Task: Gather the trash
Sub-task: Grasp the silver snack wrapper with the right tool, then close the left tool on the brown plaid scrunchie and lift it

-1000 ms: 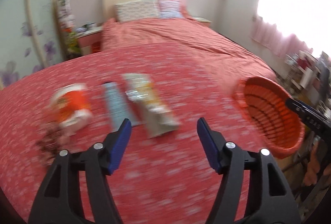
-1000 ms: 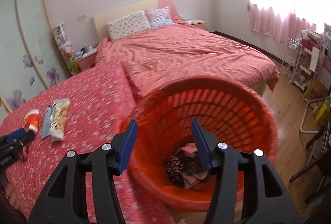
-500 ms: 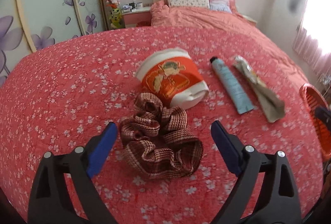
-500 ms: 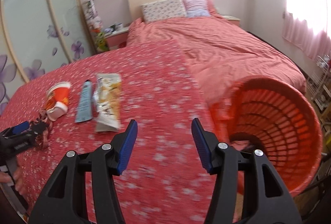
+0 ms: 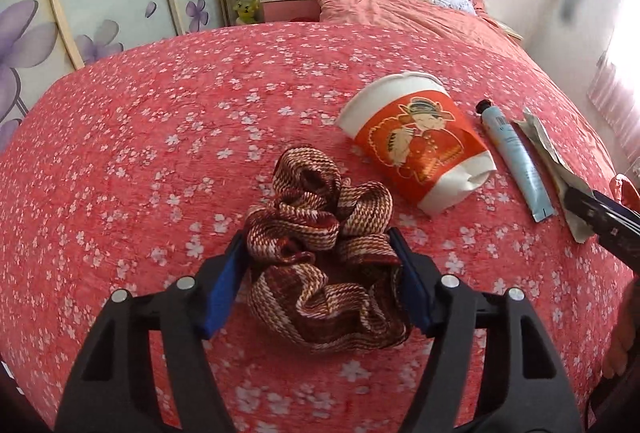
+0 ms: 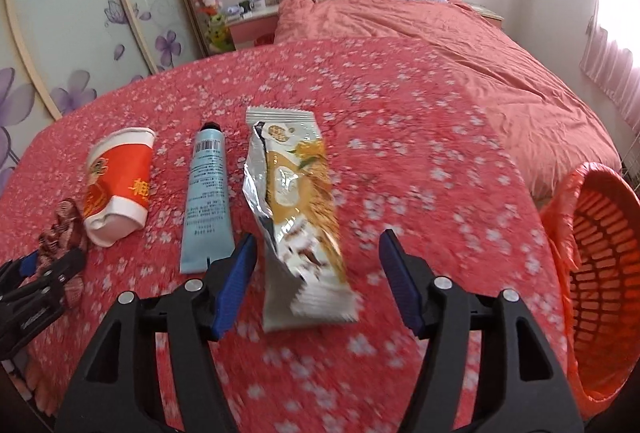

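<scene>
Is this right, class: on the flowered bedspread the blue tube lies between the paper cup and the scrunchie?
Not quite. The blue tube lies between the paper cup and the snack wrapper, not the scrunchie, which sits on the cup's other side. The right wrist view shows the row.

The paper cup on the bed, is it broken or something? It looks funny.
Yes, it looks squashed. The paper cup lies tipped on its side on the flowered bedspread, between the checked scrunchie and the blue tube. Its white bottom end is dented and crumpled inward, not round. Nothing seems to have spilled from it.
</scene>
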`<act>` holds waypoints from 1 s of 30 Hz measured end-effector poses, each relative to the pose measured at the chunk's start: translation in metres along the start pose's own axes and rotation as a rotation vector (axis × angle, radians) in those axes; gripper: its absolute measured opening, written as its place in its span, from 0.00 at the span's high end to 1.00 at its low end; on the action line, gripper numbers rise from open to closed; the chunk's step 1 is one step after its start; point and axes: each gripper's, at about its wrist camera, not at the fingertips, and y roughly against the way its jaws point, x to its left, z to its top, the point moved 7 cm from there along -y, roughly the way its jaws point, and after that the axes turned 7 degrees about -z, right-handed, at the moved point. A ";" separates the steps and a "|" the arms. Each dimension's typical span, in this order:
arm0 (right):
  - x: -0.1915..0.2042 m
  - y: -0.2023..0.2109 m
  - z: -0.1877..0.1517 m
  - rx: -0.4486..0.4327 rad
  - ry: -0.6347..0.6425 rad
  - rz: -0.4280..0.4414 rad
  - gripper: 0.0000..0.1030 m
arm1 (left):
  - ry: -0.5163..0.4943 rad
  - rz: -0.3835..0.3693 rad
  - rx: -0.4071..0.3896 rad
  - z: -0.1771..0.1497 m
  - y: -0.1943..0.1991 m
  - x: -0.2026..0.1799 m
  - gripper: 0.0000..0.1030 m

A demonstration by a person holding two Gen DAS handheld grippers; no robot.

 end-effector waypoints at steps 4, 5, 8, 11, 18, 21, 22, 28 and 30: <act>0.007 -0.006 0.007 0.009 0.031 -0.048 0.50 | -0.003 -0.012 -0.003 0.002 -0.001 0.003 0.35; 0.006 -0.006 0.007 0.005 0.030 -0.059 0.54 | -0.005 -0.013 -0.005 0.002 -0.001 0.003 0.35; 0.000 -0.003 0.004 0.003 0.010 -0.065 0.63 | -0.012 -0.023 -0.016 0.004 -0.001 0.004 0.35; -0.011 0.007 -0.008 0.006 -0.014 -0.102 0.64 | -0.012 -0.032 -0.020 0.004 -0.002 0.005 0.35; -0.020 0.016 -0.021 -0.004 -0.019 -0.124 0.63 | -0.019 -0.019 -0.014 0.001 -0.002 0.006 0.34; -0.020 0.015 -0.021 -0.002 -0.025 -0.119 0.62 | -0.032 -0.004 -0.006 0.002 -0.003 0.004 0.32; -0.021 0.015 -0.021 -0.002 -0.025 -0.119 0.60 | -0.032 -0.003 -0.005 0.003 -0.004 0.002 0.31; -0.026 0.012 -0.022 0.000 -0.042 -0.105 0.58 | -0.015 0.013 0.001 0.003 -0.006 0.004 0.23; -0.025 0.012 -0.022 0.001 -0.043 -0.109 0.57 | -0.005 0.012 0.001 0.003 -0.006 0.006 0.21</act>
